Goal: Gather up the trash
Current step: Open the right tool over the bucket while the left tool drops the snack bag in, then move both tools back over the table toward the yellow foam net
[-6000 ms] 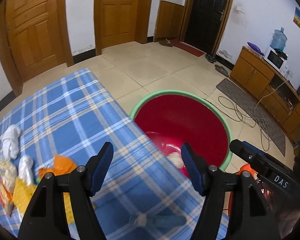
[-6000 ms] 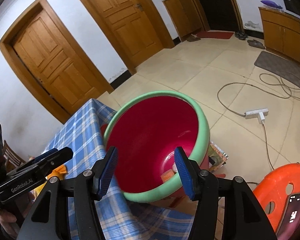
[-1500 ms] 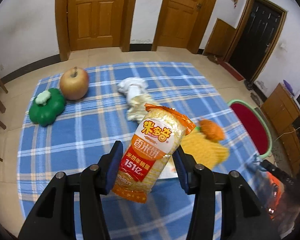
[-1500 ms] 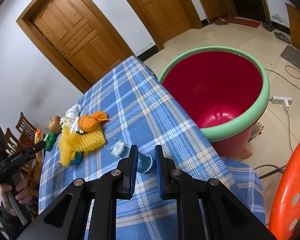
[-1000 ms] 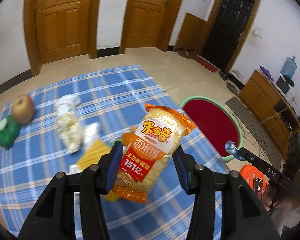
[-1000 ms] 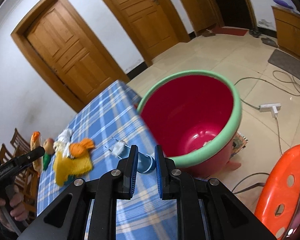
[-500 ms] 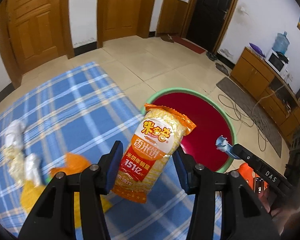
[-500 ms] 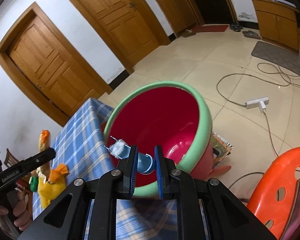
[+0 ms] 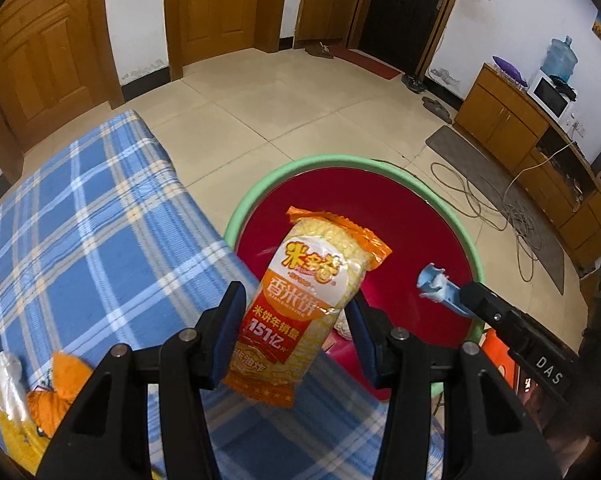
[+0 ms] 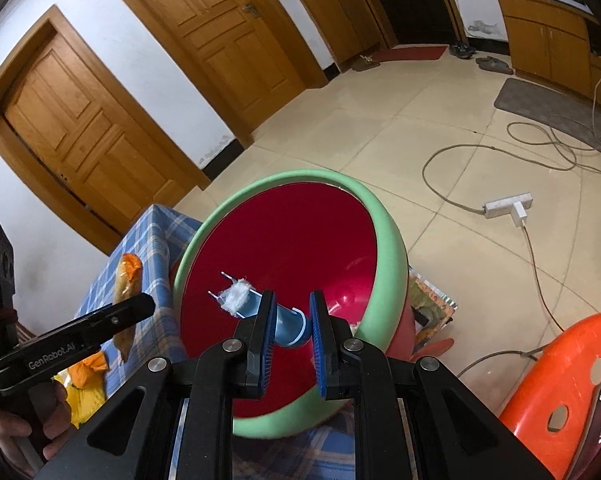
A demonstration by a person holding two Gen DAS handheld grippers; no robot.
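Note:
My left gripper (image 9: 292, 332) is shut on an orange and yellow snack packet (image 9: 312, 300), held over the near rim of a red bin with a green rim (image 9: 260, 200). My right gripper (image 10: 292, 332) is shut on a small light-blue plastic tube (image 10: 288, 326) with a white fluffy tip, which hangs over the red bin (image 10: 388, 252). In the left wrist view the right gripper (image 9: 466, 300) comes in from the right with the blue tube (image 9: 434, 282) above the bin. In the right wrist view the left gripper (image 10: 140, 306) shows at the left with the packet (image 10: 124, 300).
The table with a blue checked cloth (image 9: 100, 232) stands left of the bin; an orange bag (image 9: 64, 384) and white wrappers (image 9: 4, 372) lie at its left edge. An orange plastic stool (image 10: 560, 392) stands at the right. Cables and a power strip (image 10: 508, 206) lie on the tiled floor.
Both grippers have swung from over the table to above the red bin, each still holding its item. The bin now fills the middle of both views.

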